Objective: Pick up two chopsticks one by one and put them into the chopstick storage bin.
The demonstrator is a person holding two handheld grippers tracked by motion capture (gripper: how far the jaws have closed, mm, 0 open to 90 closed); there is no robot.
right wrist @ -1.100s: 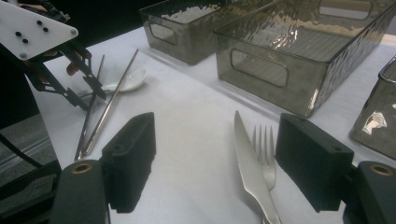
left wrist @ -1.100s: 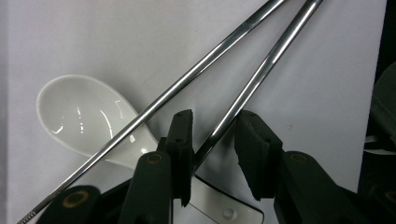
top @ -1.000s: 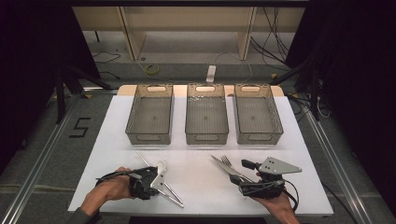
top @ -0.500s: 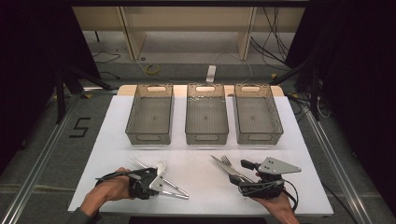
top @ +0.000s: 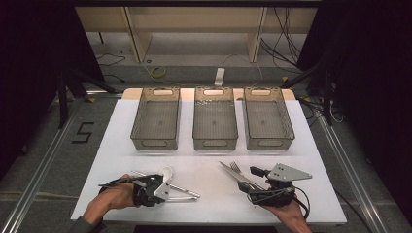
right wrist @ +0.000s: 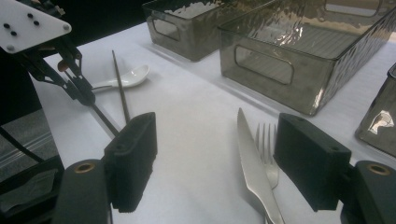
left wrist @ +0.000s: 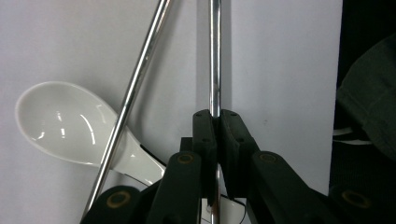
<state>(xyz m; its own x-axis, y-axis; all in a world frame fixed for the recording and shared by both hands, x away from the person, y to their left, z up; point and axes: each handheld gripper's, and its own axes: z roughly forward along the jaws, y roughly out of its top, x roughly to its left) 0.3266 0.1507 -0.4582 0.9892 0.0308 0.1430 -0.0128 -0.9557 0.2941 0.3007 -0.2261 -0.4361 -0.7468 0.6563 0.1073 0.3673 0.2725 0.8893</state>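
My left gripper (top: pixel 166 187) (left wrist: pixel 216 116) lies low over the white table near its front left. Its jaws have just been closing and now pinch a thin metal chopstick (left wrist: pixel 215 56) (top: pixel 187 191). A second metal chopstick (left wrist: pixel 140 70) lies slanted across a white ceramic spoon (left wrist: pixel 60 121) (top: pixel 166 172) beside it. My right gripper (top: pixel 250 182) (right wrist: pixel 217 140) rests at the front right with its jaws wide apart. A knife (right wrist: pixel 250 158) (top: pixel 232 173) and a fork (right wrist: pixel 267 144) (top: pixel 236 167) lie on the table between and ahead of its jaws, untouched.
Three clear grey plastic bins stand in a row across the far half of the table: left (top: pixel 156 120), middle (top: pixel 214 121), right (top: pixel 268 120). The white table sheet (top: pixel 209 165) ends close to both hands at the front edge.
The left gripper's jaws have closed onto the chopstick, and the chopsticks' far ends have swung a little away from the front edge. The right gripper has not moved.
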